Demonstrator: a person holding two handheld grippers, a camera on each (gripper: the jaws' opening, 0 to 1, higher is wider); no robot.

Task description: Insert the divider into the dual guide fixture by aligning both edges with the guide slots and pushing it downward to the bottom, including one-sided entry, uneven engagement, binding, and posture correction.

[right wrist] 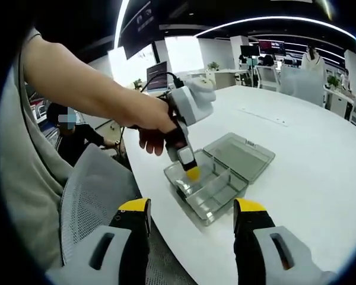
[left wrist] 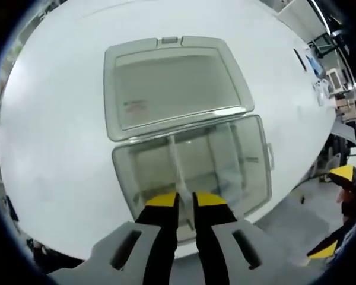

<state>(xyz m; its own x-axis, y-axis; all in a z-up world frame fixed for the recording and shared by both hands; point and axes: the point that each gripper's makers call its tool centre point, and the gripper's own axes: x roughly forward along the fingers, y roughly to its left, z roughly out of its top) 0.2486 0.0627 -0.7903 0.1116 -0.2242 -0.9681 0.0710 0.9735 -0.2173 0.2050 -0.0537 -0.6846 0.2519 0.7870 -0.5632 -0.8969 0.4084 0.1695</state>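
A clear plastic box (left wrist: 249, 172) lies on the white table (left wrist: 59, 130) with its lid (left wrist: 172, 86) folded open behind it. My left gripper (left wrist: 186, 202) is shut on a thin translucent divider (left wrist: 177, 163), which stands upright in the left half of the box. In the right gripper view, a hand holds the left gripper (right wrist: 191, 172) with its yellow tips down inside the box (right wrist: 216, 193). My right gripper (right wrist: 191, 212) hangs open in front of the table edge, nothing between its fingers, well short of the box. Its yellow tips (left wrist: 343, 175) appear at the right edge.
Two more dividers (left wrist: 225, 148) stand in the right half of the box. A grey mesh chair (right wrist: 86, 199) sits close to the table's near edge. A person (right wrist: 71, 136) sits further back on the left. Desks and monitors (right wrist: 157, 74) line the room behind the table (right wrist: 320, 172).
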